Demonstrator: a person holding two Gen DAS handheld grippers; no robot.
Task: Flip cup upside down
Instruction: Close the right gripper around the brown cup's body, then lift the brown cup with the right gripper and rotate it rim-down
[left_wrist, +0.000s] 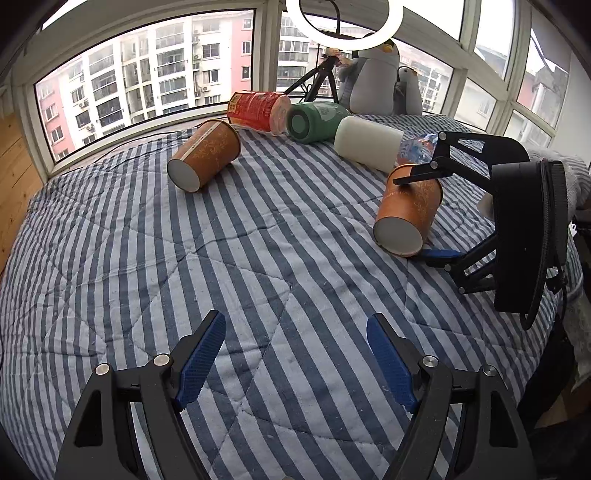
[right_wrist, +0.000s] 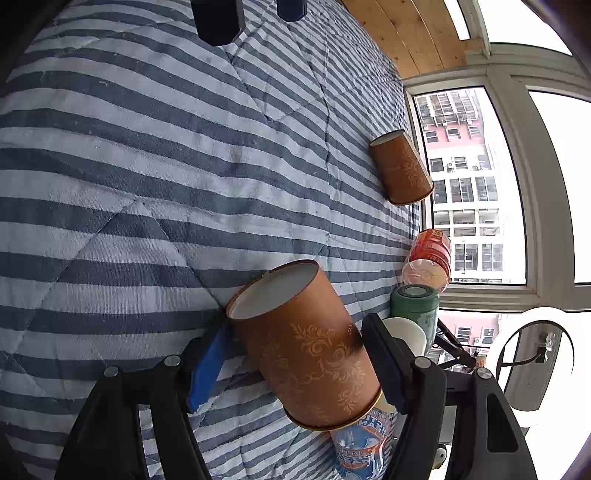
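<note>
Cup (right_wrist: 306, 343): a brown paper cup with a leaf pattern, lying on its side on the striped bed quilt (left_wrist: 221, 258), toward the right edge of the bed as the left wrist view shows it. Its long axis is tilted; the closed white base faces the left gripper (left_wrist: 295, 354), and the gold-rimmed mouth faces the cluster of containers near the window edge.

The right gripper (right_wrist: 295, 350) straddles this cup. One blue finger (right_wrist: 208, 365) sits against the quilt beside the wall near the base; the other finger lies on the opposite wall. The fingers appear closed onto the cup, though firm contact on the blue side cannot be confirmed, as the cup body hides that pad face.

The left gripper hovers over the near part of the bed, fingers spread wide and holding nothing, well apart from the cup. The right hand is plainly the nearer.

Judgement: the coming move turns on rotating the cup so that the mouth goes down onto the quilt.

A second brown cup (left_wrist: 203, 158) lies on its side toward the far left of the bed. The cup's mouth is hidden in both views. A printed container (right_wrist: 364, 443) lies just beyond the mouth and is partly covered.
</note>
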